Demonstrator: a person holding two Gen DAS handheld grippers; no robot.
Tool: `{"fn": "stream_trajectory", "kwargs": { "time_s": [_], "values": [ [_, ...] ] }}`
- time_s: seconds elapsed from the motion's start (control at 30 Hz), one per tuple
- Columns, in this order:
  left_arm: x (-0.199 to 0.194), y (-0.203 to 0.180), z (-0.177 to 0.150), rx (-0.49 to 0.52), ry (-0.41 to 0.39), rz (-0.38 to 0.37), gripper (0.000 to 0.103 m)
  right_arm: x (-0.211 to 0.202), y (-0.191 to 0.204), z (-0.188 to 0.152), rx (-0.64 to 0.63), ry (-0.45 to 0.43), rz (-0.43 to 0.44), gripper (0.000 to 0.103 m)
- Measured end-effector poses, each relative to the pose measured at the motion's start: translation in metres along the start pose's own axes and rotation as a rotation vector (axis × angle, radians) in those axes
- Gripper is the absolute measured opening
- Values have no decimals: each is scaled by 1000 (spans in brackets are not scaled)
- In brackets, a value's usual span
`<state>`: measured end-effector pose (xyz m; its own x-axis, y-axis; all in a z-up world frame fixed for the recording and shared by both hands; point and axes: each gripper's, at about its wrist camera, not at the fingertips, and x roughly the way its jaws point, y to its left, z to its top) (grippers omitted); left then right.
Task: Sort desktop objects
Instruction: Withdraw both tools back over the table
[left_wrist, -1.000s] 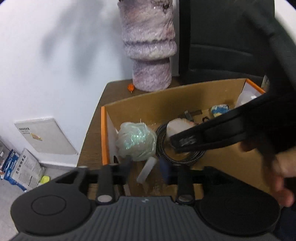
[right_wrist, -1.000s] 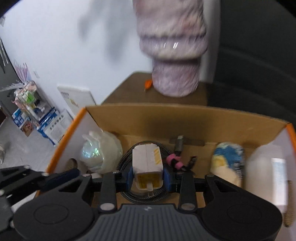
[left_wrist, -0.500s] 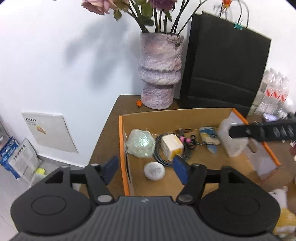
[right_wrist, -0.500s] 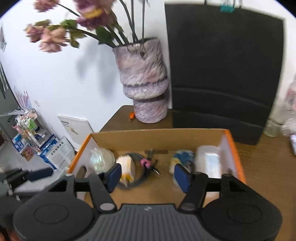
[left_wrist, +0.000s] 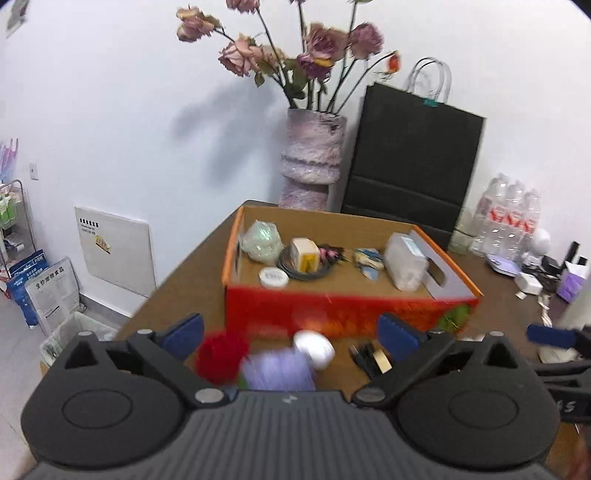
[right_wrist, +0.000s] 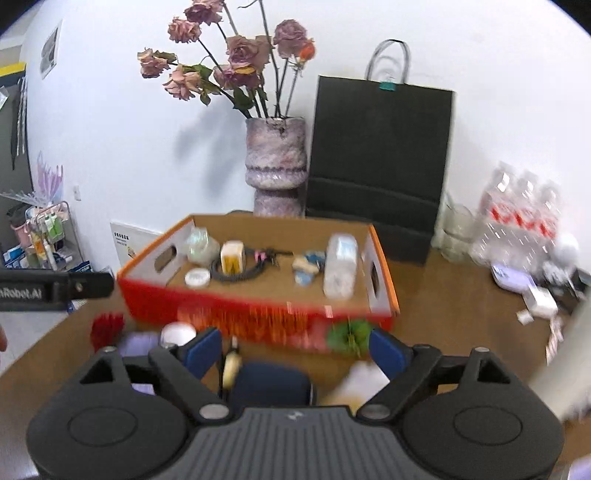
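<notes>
Showing "nRobot.AI" on left gripper (right_wrist: 55, 290)

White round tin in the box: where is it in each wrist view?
Left wrist: white round tin lies on the box floor near the front wall, left of centre, beside the coiled cable.
Right wrist: tin lies at the box's front left.
Shared landmark: purple vase behind the cardboard box.

Mostly matt surfaces from where I sit.
I see plain brown cardboard inside the box (left_wrist: 332, 221), its outside printed glossy red; a smooth brown wood-look worktop (left_wrist: 192, 284); a rough, mottled vase (left_wrist: 314, 158); a matt black paper bag (right_wrist: 380, 147); and ribbed black plastic on my left tool (left_wrist: 291, 332).
</notes>
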<state>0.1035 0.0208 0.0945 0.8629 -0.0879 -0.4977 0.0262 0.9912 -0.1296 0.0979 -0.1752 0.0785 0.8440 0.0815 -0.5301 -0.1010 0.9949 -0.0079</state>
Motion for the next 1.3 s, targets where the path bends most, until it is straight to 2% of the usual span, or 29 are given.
{"fn": "stream_trajectory", "kwargs": {
  "time_s": [0.13,0.2,0.27,0.5,0.73,1.1,1.3],
  "values": [
    [-27,-20,-49,61,-15,-1,103,-24,-5,-50,91,7,42,87],
    [-35,-26,-69,82,16,-27,103,-36,-3,-70,67,12,52,87],
    [-41,-28,-86,86,42,-46,103,-44,3,-85,28,13,14,87],
    [-54,-23,-116,72,81,3,103,-68,-1,-122,60,46,-17,88],
    [-52,-20,-132,59,101,50,103,-73,8,-135,3,50,-13,89],
    [-36,-21,-139,99,157,88,103,-68,3,-138,24,59,4,89],
    [-32,-21,-142,107,138,98,103,-67,-2,-138,39,53,40,89]
  ]
}}
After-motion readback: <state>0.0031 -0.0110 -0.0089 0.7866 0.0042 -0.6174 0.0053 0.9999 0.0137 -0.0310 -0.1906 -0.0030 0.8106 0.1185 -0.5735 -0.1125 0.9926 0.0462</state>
